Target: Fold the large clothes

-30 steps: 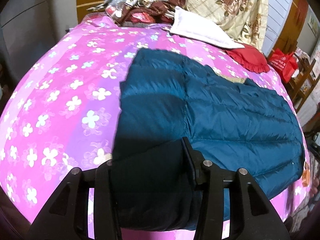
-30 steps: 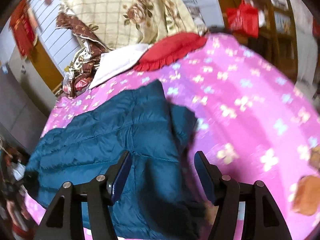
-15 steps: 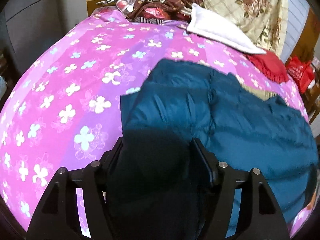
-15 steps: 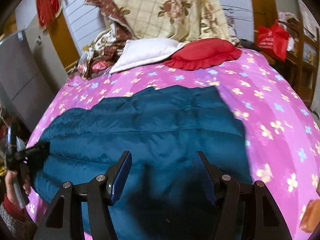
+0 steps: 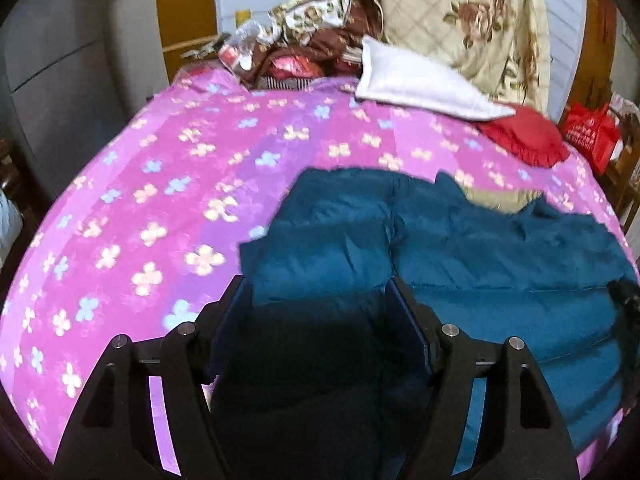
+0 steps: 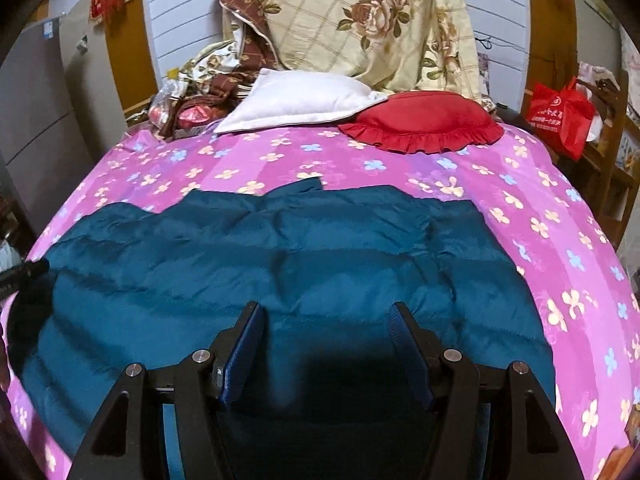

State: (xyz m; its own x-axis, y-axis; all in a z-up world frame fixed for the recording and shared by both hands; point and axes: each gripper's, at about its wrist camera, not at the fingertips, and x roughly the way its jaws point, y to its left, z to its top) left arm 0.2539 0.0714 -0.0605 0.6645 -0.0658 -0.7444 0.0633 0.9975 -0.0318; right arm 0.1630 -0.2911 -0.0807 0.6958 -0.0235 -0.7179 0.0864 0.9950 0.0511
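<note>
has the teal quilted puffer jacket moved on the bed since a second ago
Yes. In the right wrist view the teal quilted puffer jacket was bunched narrow, well short of the red frilled cushion; now it lies spread wide across the pink floral bedsheet, its far edge nearer that cushion.

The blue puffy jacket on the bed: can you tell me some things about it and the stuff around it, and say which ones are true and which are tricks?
1. The teal jacket lies spread on a pink flowered bedspread. True.
2. The right gripper is clamped shut on the jacket. False: its jaws stand apart, above the fabric.
3. A red ruffled pillow sits beside a white pillow at the head of the bed. True.
4. The red pillow rests on top of the jacket. False: bare bedspread separates them.
5. The left gripper is open. True.
</note>
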